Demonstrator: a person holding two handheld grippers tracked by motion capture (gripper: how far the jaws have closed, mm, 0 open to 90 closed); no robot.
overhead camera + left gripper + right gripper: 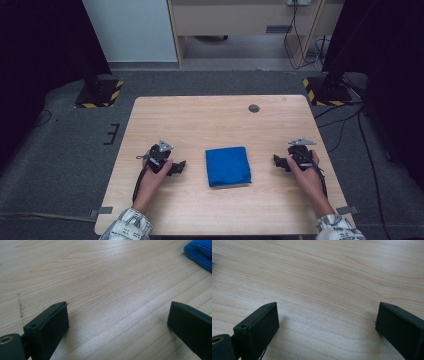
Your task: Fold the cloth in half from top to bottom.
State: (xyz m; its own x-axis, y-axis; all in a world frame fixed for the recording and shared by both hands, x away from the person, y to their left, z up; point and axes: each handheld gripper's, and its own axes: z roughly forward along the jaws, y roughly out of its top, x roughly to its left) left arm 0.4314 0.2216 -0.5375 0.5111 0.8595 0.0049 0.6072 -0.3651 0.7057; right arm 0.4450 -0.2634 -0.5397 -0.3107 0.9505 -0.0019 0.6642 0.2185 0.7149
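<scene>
Blue folded cloth (228, 166) lies between left gripper (179, 166) and right gripper (278, 162), both wide open, empty; a shallow pinch could snag one layer and unfold it

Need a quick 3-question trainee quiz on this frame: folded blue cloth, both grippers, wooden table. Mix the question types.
1. True or false: the folded blue cloth lies on the light wooden table between the left gripper and the right gripper.
2. Multiple choice: the jaws of the left gripper are A) shut on the cloth, B) open over bare wood, C) shut with nothing between them.
3. Short answer: what small dark round thing sits near the table's far edge?

Key
1. True.
2. B; the right gripper's jaws stand open too.
3. A dark round disc; what it is cannot be told.
</scene>
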